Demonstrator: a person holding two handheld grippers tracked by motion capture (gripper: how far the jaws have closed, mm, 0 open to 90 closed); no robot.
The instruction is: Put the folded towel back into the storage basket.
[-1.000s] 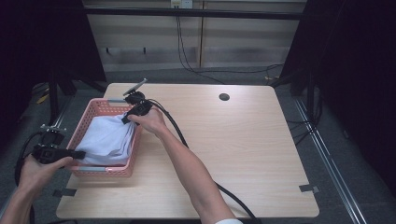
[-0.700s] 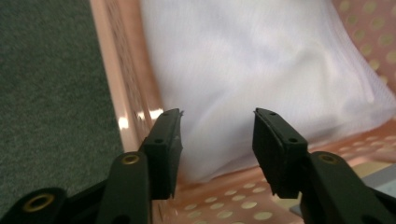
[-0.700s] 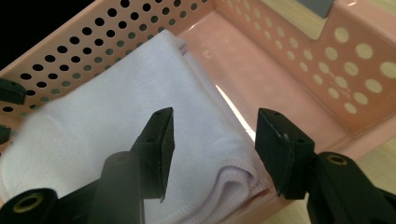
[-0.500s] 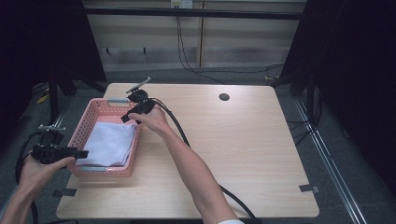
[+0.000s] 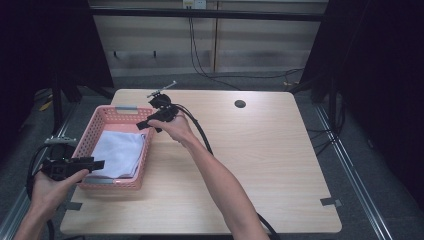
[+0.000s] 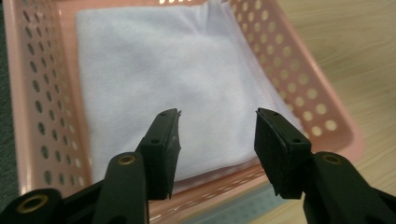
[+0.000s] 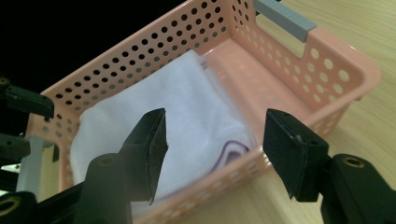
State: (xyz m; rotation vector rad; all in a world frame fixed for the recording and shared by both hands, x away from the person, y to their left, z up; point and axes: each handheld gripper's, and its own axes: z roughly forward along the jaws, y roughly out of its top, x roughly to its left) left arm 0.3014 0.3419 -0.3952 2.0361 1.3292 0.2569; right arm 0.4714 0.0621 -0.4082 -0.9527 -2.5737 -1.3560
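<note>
Resting folded in pink basket (image 5: 111,114): white cloth (image 5: 120,152) | left gripper (image 6: 215,133), right gripper (image 7: 212,140): apparently released, jaws just widened, empty

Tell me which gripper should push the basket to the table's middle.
Left, probably: the left gripper sits open at the basket's outer near corner, behind the push. The right gripper hangs open over the inner wall.

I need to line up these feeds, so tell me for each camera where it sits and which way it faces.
High view: above the person's side, facing forward and down on the table; forearms, both hands.
Left gripper view: on the left gripper, facing the white cloth in the pink basket; own open jaws.
Right gripper view: on the right gripper, facing basket and cloth; own open jaws.
Shared: basket and cloth.
</note>
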